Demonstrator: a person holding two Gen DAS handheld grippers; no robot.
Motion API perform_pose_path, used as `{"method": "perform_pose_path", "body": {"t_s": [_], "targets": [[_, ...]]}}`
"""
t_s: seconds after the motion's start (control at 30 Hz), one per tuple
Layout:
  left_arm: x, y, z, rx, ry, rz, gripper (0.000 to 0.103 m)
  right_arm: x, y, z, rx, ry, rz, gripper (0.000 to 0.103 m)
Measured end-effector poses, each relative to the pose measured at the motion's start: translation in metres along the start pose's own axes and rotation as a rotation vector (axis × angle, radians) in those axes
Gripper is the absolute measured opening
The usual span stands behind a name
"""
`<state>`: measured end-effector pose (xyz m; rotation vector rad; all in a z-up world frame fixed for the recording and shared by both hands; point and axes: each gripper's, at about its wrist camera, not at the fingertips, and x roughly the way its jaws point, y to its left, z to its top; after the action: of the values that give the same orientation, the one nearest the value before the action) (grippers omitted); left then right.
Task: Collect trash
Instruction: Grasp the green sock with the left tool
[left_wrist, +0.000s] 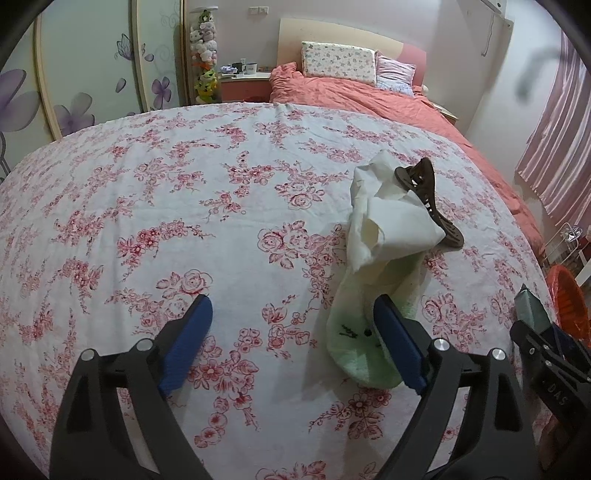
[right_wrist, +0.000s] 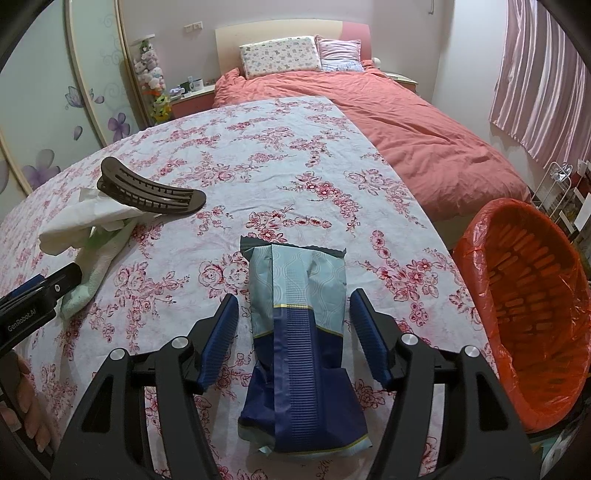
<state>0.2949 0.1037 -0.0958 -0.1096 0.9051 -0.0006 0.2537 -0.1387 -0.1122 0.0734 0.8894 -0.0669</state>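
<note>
A blue and pale-teal snack packet (right_wrist: 303, 332) lies flat on the floral tablecloth, between the fingers of my right gripper (right_wrist: 295, 339). The gripper is open, with small gaps on both sides of the packet. In the left wrist view my left gripper (left_wrist: 291, 332) stands wide open over bare cloth. Its right finger (left_wrist: 397, 343) overlaps a light-green sock (left_wrist: 354, 332). A crumpled white tissue (left_wrist: 384, 218) rests on the sock's far end, beside a brown hair clip (left_wrist: 432, 199). The tissue (right_wrist: 77, 221) and the clip (right_wrist: 151, 192) also show in the right wrist view, at the far left.
An orange-lined waste basket (right_wrist: 517, 295) stands just off the table's right edge. Beyond the table (left_wrist: 147, 184) is a bed with a coral duvet (right_wrist: 406, 122) and pillows. Wardrobe doors (left_wrist: 92, 66) lie left, striped curtains (right_wrist: 535, 81) right. A person's hand (right_wrist: 26, 406) shows at bottom left.
</note>
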Motion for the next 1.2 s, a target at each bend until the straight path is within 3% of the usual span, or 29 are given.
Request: {"method": "perform_pose_path", "body": {"t_s": [0.13, 0.3, 0.5, 0.6, 0.67, 0.7, 0.77, 0.8, 0.87, 0.97, 1.2], "targets": [[-0.009, 0.001, -0.003, -0.022, -0.032, -0.121, 0.079, 0.0, 0.001, 0.0, -0.002, 0.001, 0.004, 0.065], [-0.006, -0.023, -0.002, 0.05, -0.016, -0.13, 0.079, 0.001, 0.003, 0.0, -0.007, 0.002, 0.012, 0.067], [0.007, -0.047, 0.002, 0.132, 0.01, -0.068, 0.074, 0.001, 0.003, -0.001, 0.0, 0.001, 0.021, 0.067], [0.011, -0.057, 0.006, 0.172, 0.009, -0.027, 0.057, 0.001, 0.001, -0.001, 0.0, 0.001, 0.021, 0.067], [0.011, -0.061, 0.007, 0.195, 0.001, -0.02, 0.031, 0.001, 0.001, -0.001, 0.0, 0.001, 0.021, 0.067], [0.01, -0.062, 0.007, 0.198, -0.002, -0.033, 0.025, 0.001, 0.001, -0.001, 0.001, -0.001, 0.017, 0.065], [0.008, -0.058, 0.006, 0.184, 0.0, -0.064, 0.015, -0.001, -0.002, -0.001, 0.014, -0.008, 0.003, 0.051], [0.007, -0.057, 0.007, 0.179, 0.001, -0.069, 0.014, -0.002, -0.005, -0.002, 0.024, -0.013, 0.012, 0.05], [0.001, -0.051, 0.008, 0.16, -0.002, -0.09, 0.012, -0.003, -0.008, -0.002, 0.032, -0.018, 0.03, 0.036], [-0.015, -0.042, 0.011, 0.144, -0.034, -0.102, 0.011, -0.004, -0.013, -0.001, 0.055, -0.011, 0.062, 0.03], [-0.073, -0.018, 0.023, 0.114, -0.144, -0.116, 0.011, -0.036, -0.007, 0.008, 0.062, -0.07, 0.134, 0.027]]}}
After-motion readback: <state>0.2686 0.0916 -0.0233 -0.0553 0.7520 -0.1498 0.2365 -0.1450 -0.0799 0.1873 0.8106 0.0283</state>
